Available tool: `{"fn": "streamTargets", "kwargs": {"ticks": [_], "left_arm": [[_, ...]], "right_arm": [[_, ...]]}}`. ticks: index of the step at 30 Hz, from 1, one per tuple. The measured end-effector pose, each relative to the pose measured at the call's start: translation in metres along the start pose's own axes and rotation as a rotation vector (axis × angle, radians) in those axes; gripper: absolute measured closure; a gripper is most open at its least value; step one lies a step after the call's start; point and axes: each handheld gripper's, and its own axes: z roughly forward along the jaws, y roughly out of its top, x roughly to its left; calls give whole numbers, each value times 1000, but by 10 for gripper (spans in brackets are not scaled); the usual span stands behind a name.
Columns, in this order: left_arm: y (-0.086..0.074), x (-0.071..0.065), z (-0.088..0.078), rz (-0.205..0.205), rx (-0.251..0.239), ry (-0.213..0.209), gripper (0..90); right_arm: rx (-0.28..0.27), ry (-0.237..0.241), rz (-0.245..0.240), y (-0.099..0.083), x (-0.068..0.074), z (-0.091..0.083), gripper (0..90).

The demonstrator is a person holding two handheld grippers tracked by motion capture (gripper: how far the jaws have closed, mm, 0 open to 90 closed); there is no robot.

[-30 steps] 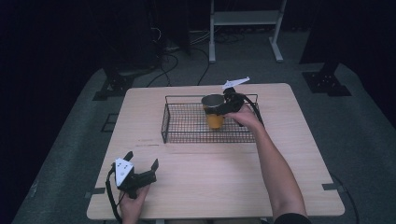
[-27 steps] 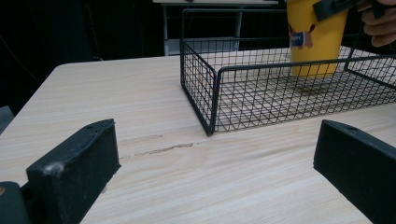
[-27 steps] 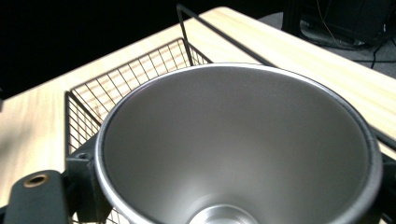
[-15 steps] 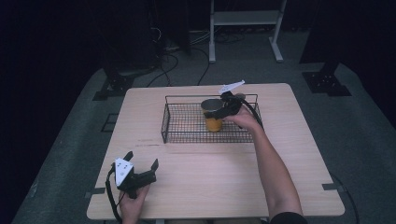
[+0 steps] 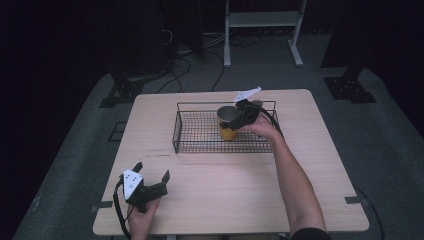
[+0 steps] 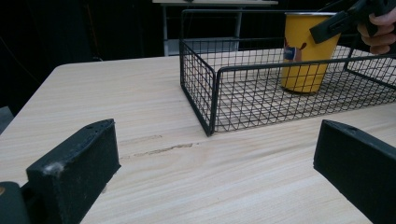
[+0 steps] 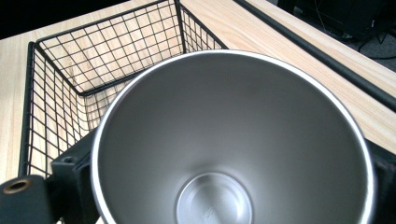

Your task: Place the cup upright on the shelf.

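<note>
Yellow cup (image 5: 228, 125) stands upright in wire basket (image 5: 200, 135), pinched between right tool (image 5: 239, 119); left tool (image 5: 151, 175) spread.

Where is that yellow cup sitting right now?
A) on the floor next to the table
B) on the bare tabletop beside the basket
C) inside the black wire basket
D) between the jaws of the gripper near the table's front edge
C: the yellow cup stands upright on the mesh floor of the wire basket, with the right gripper at its rim.
</note>
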Motion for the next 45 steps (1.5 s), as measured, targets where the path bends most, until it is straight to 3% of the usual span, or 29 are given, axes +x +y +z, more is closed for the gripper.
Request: {"fn": "streamTargets", "kwargs": {"ticks": [15,30,45], "left_arm": [[0,0,0,2,1,0,0],[0,0,0,5,2,1,0],[1,-1,1,11,5,11,0]], "right_arm": [[-14,-6,10,2,3,-3,5],[-74,-16,20,6,2,-15,5],[-147,-18,15,13,6,-44,6]]}}
